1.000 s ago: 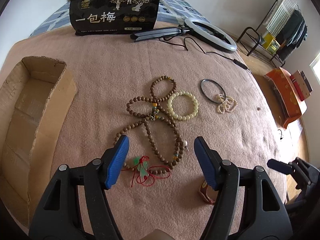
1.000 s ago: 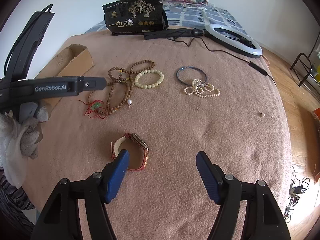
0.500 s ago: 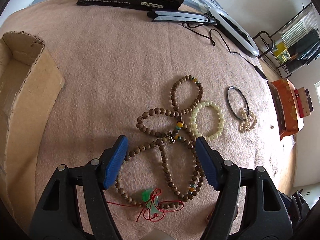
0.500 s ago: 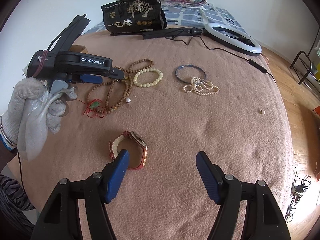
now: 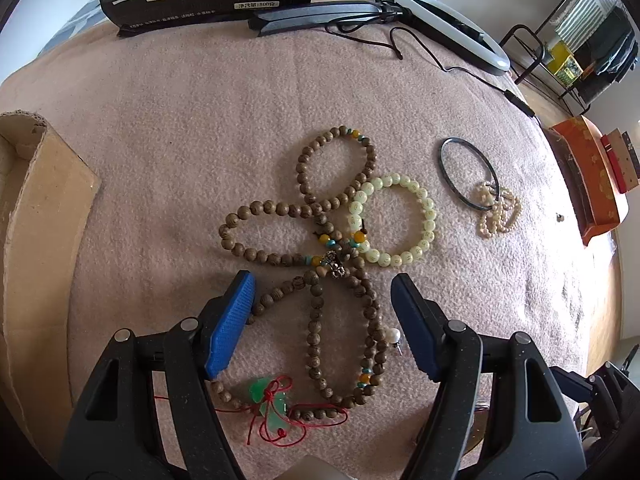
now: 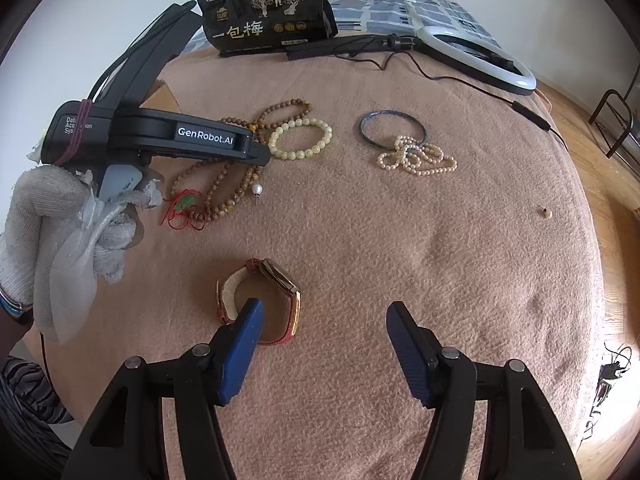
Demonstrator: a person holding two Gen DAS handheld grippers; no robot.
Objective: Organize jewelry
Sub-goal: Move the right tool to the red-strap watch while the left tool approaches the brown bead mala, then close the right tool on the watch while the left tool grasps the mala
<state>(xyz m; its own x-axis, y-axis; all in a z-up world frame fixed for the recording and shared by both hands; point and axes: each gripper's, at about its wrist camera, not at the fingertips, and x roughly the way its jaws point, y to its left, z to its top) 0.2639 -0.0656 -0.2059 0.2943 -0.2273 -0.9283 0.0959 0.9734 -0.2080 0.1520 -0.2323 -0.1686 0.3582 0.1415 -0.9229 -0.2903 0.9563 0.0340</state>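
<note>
My left gripper hovered spread wide over the wooden beads tangled just ahead between its fingers; I judged I was reaching to grasp, needing to lower and close. My right gripper waited, also spread.

Left gripper is hovering with jaws spread wide over the wooden bead necklace. Cream bracelet is lying touching it; cardboard box is sitting at left.

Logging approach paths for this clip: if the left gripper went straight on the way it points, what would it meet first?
Probably the long brown bead necklace: the left gripper is open, and the necklace's loops lie between its fingers and just ahead. The cream bead bracelet lies beyond, slightly right. Height above the blanket is unclear.
</note>
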